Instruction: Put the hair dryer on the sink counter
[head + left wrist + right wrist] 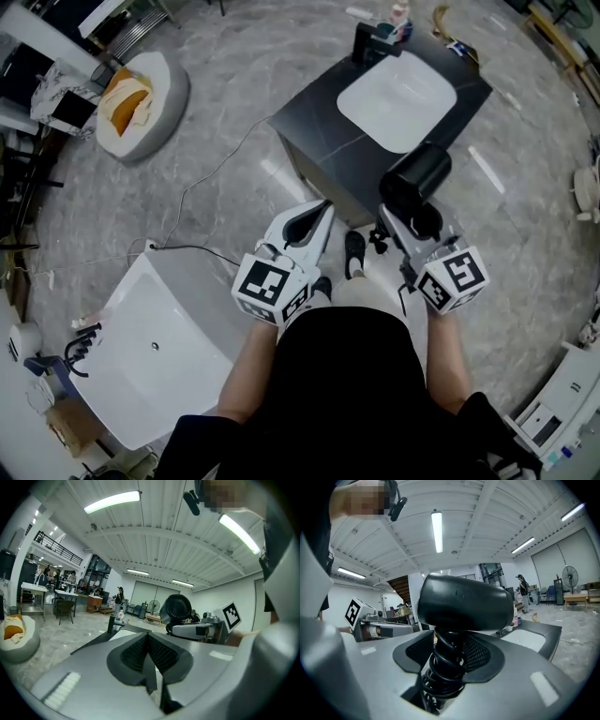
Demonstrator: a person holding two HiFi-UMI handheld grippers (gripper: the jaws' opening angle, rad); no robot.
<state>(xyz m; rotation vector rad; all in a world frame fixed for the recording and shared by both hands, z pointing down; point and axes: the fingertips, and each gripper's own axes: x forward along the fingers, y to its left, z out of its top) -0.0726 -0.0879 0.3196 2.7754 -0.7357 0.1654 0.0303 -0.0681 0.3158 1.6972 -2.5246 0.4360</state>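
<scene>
Large open hall fitted out as a test or workshop space, not a home. Left gripper view: high ribbed white ceiling with strip lights (112,501); railed mezzanine (58,548) at upper left; work desks (33,588) at left; a standing person (120,594) near centre. Right gripper view: pedestal fan (568,573) at far right. Head view: grey marbled floor (234,66); a free-standing sink counter (319,141) at upper centre, against no wall; a loose white basin (187,328) at lower left; a cable (211,169) trailing across the floor.
</scene>
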